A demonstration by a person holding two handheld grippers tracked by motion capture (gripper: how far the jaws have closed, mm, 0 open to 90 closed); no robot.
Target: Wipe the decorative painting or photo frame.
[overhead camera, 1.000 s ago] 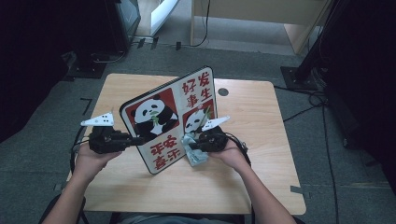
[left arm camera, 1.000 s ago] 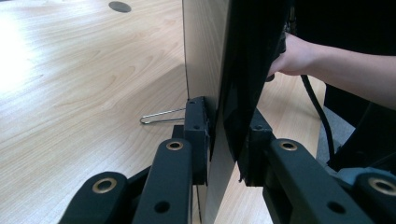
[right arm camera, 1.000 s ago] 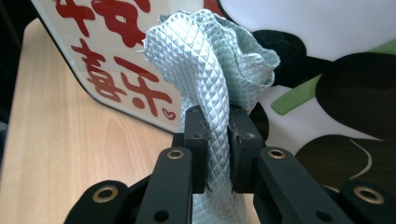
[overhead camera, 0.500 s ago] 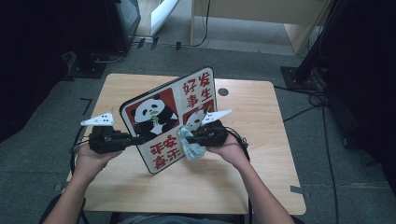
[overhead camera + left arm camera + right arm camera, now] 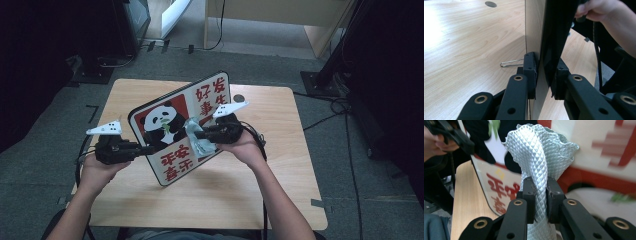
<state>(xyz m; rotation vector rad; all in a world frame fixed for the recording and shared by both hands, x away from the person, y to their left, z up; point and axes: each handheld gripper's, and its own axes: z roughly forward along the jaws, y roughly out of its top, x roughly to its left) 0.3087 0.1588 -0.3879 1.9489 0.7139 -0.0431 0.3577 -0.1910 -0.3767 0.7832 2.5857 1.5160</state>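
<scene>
The left gripper (image 5: 145,149) has its fingers (image 5: 530,72) clamped tight on the edge of the panda board (image 5: 175,150), propping it tilted up over the bench (image 5: 280,170). The right gripper (image 5: 202,134) pinches a pale quilted cloth (image 5: 539,157) hard, pressing it against the board's printed face beside the panda.

Panda board (image 5: 182,127) held tilted above table (image 5: 280,190), near its middle. Left gripper (image 5: 145,149) clamps board's left edge. Right gripper (image 5: 202,134) presses grey cloth (image 5: 199,137) against board's printed face.
</scene>
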